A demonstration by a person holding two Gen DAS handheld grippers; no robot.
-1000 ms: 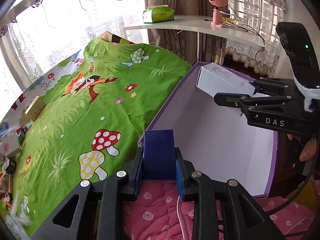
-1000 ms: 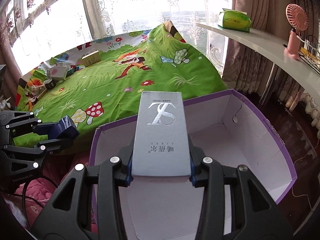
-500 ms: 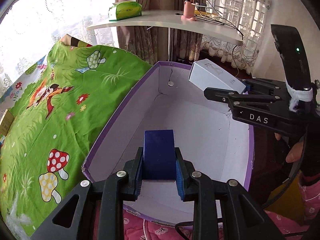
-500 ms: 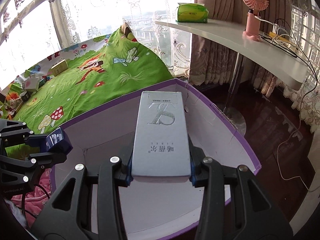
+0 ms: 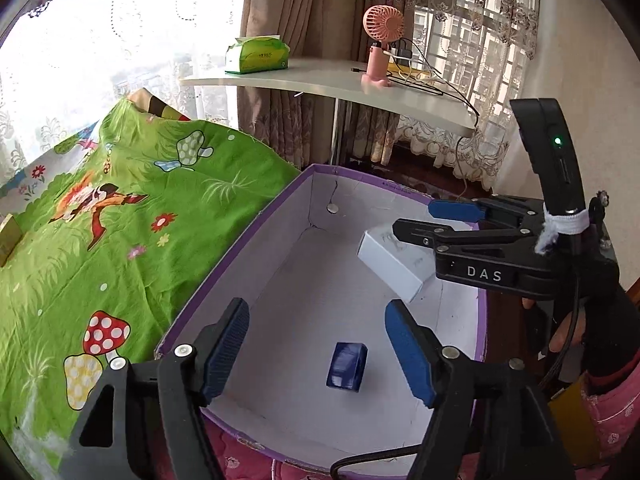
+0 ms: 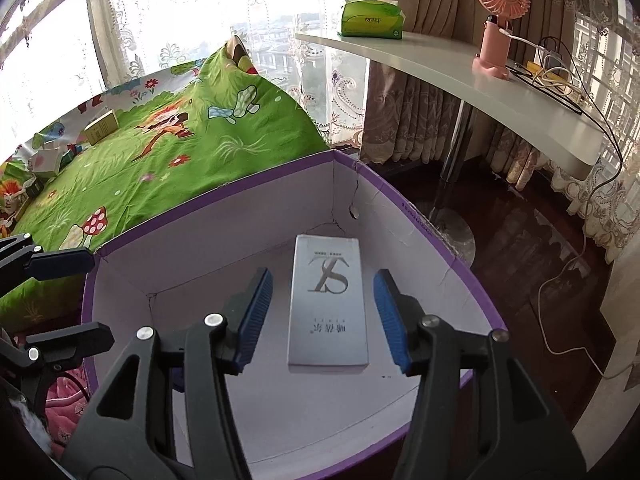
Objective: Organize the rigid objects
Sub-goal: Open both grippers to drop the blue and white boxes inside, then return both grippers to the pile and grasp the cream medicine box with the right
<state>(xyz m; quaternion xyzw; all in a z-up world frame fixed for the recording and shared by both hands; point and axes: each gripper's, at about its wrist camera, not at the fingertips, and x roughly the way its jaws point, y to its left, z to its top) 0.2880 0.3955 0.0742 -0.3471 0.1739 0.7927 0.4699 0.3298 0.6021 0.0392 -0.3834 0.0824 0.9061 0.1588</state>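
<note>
Blue and small, the little box (image 5: 346, 366) sits on the white floor inside the purple-edged carton (image 5: 240, 236). The grey box (image 6: 328, 300) lies in there too — nearer the far corner. Both are free. The left gripper (image 5: 316, 356) is opening, with nothing touching its pads. The right gripper (image 6: 322, 314) is opening as well, its pads clear of the grey box. Two things look put away — more small boxes (image 6: 76, 148) wait on the green sheet (image 6: 168, 160), well apart from the carton.
</note>
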